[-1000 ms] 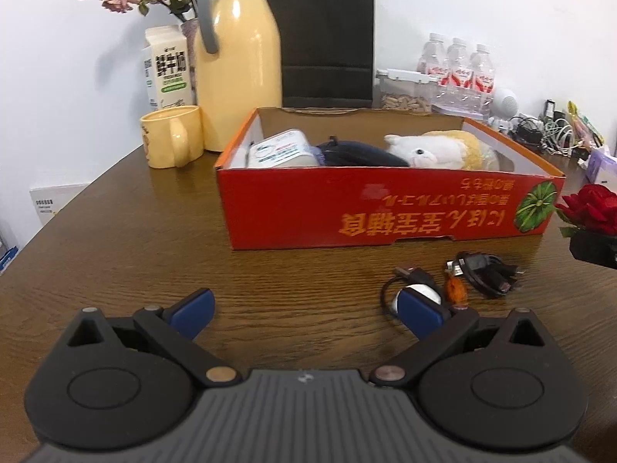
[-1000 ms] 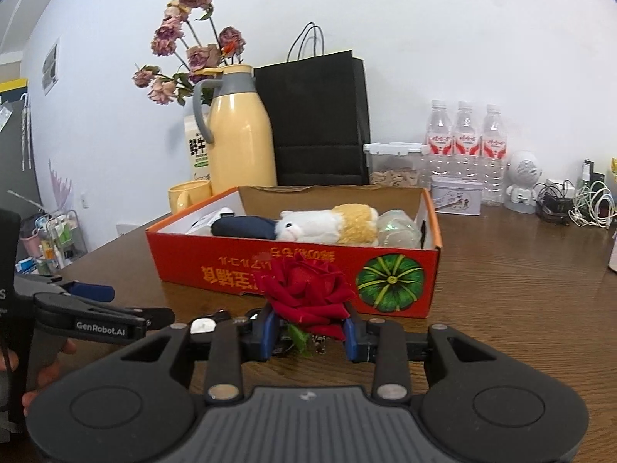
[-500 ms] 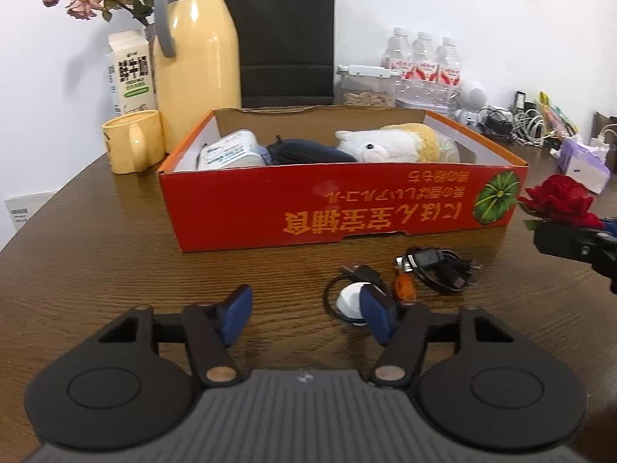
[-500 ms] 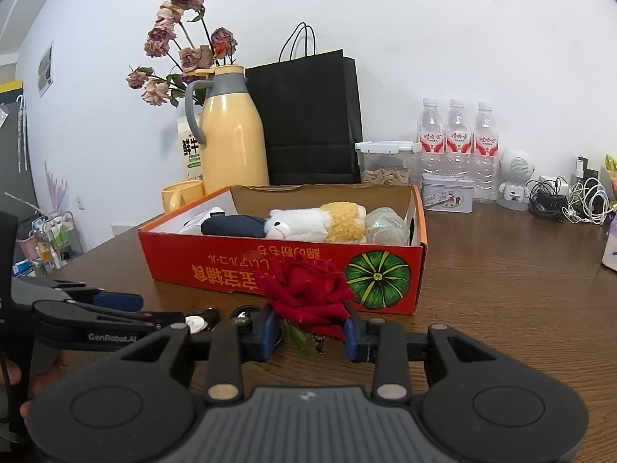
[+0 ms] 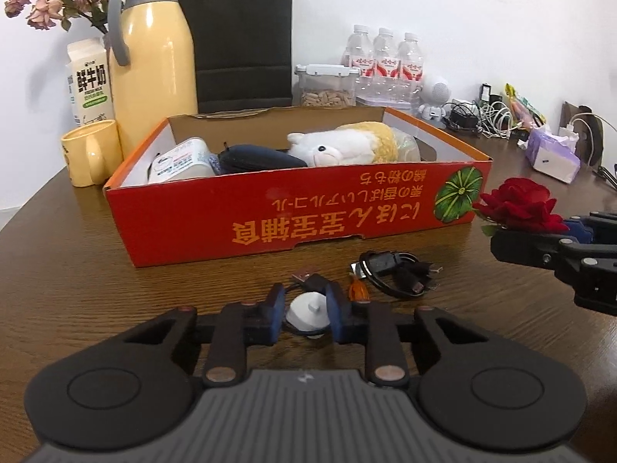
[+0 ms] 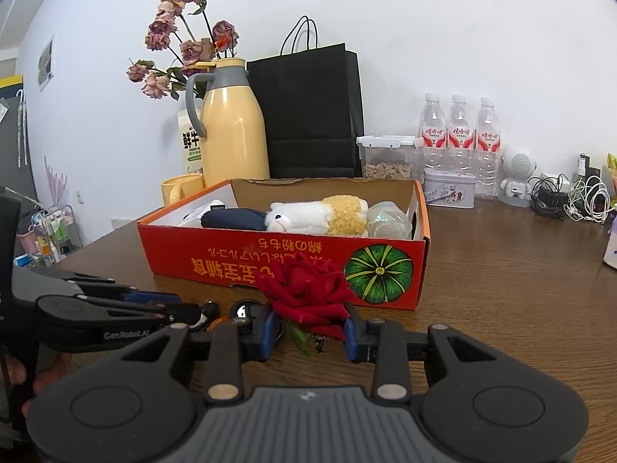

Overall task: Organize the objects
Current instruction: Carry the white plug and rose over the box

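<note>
A red cardboard box [image 5: 246, 223] stands on the brown table and holds a white container, a dark pouch, a plush toy [image 5: 339, 146] and a clear wrap. In front of it lie a small white round charger [image 5: 308, 310] with a black cable and a coiled black cable [image 5: 397, 272]. My left gripper [image 5: 305, 314] is closed around the white charger on the table. My right gripper [image 6: 310, 330] is shut on a red rose [image 6: 308, 293] and holds it above the table, right of the box front; the rose also shows in the left wrist view [image 5: 518, 204].
Behind the box stand a yellow thermos [image 5: 152, 58], a yellow mug [image 5: 90, 152], a milk carton [image 5: 89, 81], a black paper bag [image 5: 239, 34], water bottles [image 5: 381, 59] and a clear food container [image 5: 327, 85]. Cables and a tissue pack [image 5: 553, 152] lie at the far right.
My left gripper has moved right and closed its fingers around the white charger. My right gripper still holds the rose and has drifted slightly back from the box.
</note>
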{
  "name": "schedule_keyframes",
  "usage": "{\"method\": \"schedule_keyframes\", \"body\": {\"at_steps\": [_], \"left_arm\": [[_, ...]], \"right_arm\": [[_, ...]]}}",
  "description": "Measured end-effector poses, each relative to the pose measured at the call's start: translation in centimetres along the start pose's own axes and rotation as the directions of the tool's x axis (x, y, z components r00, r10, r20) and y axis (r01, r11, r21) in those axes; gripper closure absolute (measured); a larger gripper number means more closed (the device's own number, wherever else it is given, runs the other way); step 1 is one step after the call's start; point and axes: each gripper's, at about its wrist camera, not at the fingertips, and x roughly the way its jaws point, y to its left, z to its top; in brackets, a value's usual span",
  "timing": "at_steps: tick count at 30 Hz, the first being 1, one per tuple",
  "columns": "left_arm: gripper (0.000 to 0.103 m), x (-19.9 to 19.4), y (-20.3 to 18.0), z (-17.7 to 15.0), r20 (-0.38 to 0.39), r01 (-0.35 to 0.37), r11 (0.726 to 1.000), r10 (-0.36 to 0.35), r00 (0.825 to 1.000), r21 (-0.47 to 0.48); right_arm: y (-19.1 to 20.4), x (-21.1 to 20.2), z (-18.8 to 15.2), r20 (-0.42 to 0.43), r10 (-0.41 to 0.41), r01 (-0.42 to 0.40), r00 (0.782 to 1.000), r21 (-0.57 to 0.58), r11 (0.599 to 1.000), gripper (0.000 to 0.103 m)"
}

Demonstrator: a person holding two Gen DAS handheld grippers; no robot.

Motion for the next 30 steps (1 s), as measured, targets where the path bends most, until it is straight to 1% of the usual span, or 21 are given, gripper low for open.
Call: {"method": "schedule_keyframes", "body": {"at_steps": [2,4,6,7,8,10,11,12,13,18,24,30], "left_arm": [[0.078,0.0,-0.1,-0.1,-0.009,0.019,1.000,-0.019,1.000,0.004],[0.077,0.1,-0.1,-0.1,-0.009,0.020,1.000,-0.020,1.000,0.002],[0.073,0.2,0.0,-0.1,-0.012,0.021,1.000,-0.021,1.000,-0.007],[0.068,0.2,0.0,-0.1,-0.020,0.023,1.000,-0.023,1.000,-0.009],[0.068,0.5,0.1,-0.2,-0.039,0.027,1.000,-0.027,0.999,-0.011],[0.068,0.5,0.1,-0.2,-0.037,0.030,0.999,-0.030,0.999,-0.012],[0.070,0.5,0.1,-0.3,-0.036,0.032,0.999,-0.032,0.999,-0.013],[0.074,0.5,0.2,-0.3,-0.034,0.032,0.999,-0.032,0.999,-0.014],[0.074,0.4,0.2,-0.4,-0.034,0.032,0.999,-0.032,0.999,-0.014],[0.074,0.1,0.1,-0.5,-0.022,0.034,0.999,-0.034,0.999,0.001],[0.074,-0.5,0.3,-0.4,0.027,0.018,1.000,-0.018,0.999,-0.015],[0.074,-0.8,0.7,-0.3,0.041,0.012,0.999,-0.011,0.999,-0.036]], "right_arm": [[0.0,0.0,0.0,-0.001,0.000,0.000,1.000,-0.001,1.000,0.071],[0.0,0.1,0.0,-0.001,0.001,-0.001,1.000,-0.001,1.000,0.071],[0.0,0.1,0.0,-0.001,0.001,-0.001,1.000,-0.001,1.000,0.070],[0.0,0.1,0.0,-0.001,0.001,-0.001,1.000,-0.001,1.000,0.070],[0.0,0.1,0.0,-0.001,0.001,-0.001,1.000,-0.001,1.000,0.070],[0.0,0.1,0.0,-0.001,0.000,0.000,1.000,-0.001,1.000,0.070],[0.0,0.1,0.0,-0.001,0.000,0.000,1.000,-0.001,1.000,0.070],[0.0,0.1,0.0,-0.001,0.000,0.000,1.000,-0.001,1.000,0.070],[0.0,0.0,0.0,-0.002,0.000,0.000,1.000,-0.001,1.000,0.070],[0.0,0.0,0.0,-0.001,0.000,0.000,1.000,-0.001,1.000,0.070],[0.0,0.1,0.0,-0.002,-0.001,0.001,1.000,0.000,1.000,0.070],[-0.1,0.3,-0.1,-0.011,0.000,0.000,1.000,0.003,1.000,0.070]]}}
